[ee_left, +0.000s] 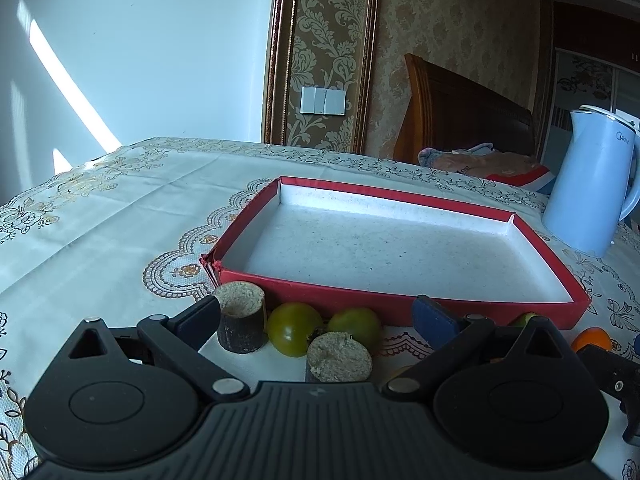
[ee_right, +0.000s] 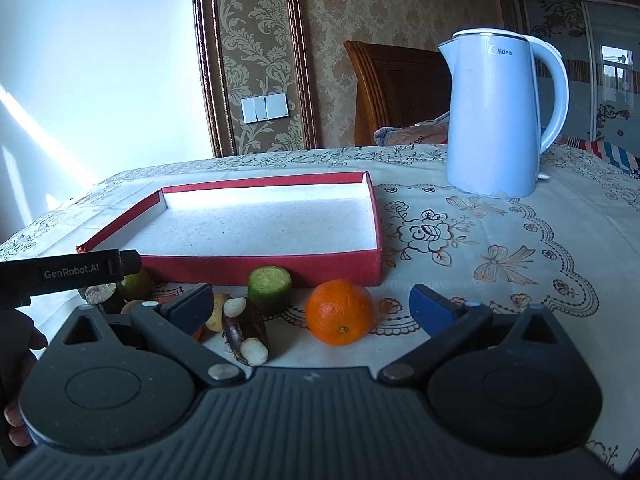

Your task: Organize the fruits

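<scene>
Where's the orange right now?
In the right wrist view the orange sits on the tablecloth just outside the red tray's near right corner, right of the green cut piece, between the open right gripper's fingers.

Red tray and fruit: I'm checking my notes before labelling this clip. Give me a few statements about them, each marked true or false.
1. The red tray has nothing in it. True.
2. The orange lies inside the tray. False: it sits on the tablecloth, in front of the tray.
3. The right gripper is open, holding nothing. True.
4. The kettle lies on its side. False: it stands upright.
5. The left gripper is shut on a green tomato. False: its jaws are open.
</scene>
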The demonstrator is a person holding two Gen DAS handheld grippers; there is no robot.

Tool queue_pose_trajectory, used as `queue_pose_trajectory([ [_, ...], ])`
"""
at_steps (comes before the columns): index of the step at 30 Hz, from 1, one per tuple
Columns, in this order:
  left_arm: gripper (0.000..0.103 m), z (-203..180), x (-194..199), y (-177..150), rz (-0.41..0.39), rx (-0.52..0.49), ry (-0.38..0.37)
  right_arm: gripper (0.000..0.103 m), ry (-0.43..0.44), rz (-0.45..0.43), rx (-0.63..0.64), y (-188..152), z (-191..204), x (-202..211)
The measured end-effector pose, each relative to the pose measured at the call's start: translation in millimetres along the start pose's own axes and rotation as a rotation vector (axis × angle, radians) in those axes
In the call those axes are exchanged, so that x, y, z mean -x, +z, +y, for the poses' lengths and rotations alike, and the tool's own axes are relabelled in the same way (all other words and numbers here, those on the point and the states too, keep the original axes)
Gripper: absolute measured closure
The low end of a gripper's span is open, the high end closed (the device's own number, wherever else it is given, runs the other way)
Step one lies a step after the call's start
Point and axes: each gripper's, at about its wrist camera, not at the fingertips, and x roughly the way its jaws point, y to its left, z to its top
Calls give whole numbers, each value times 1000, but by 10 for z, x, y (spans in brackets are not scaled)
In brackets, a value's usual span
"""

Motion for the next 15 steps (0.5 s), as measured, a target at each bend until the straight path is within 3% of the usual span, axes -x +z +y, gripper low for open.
queue_pose_trajectory([
  [15,0,33,-2,10,6,16,-5,0,-11,12,17,0,22,-23],
])
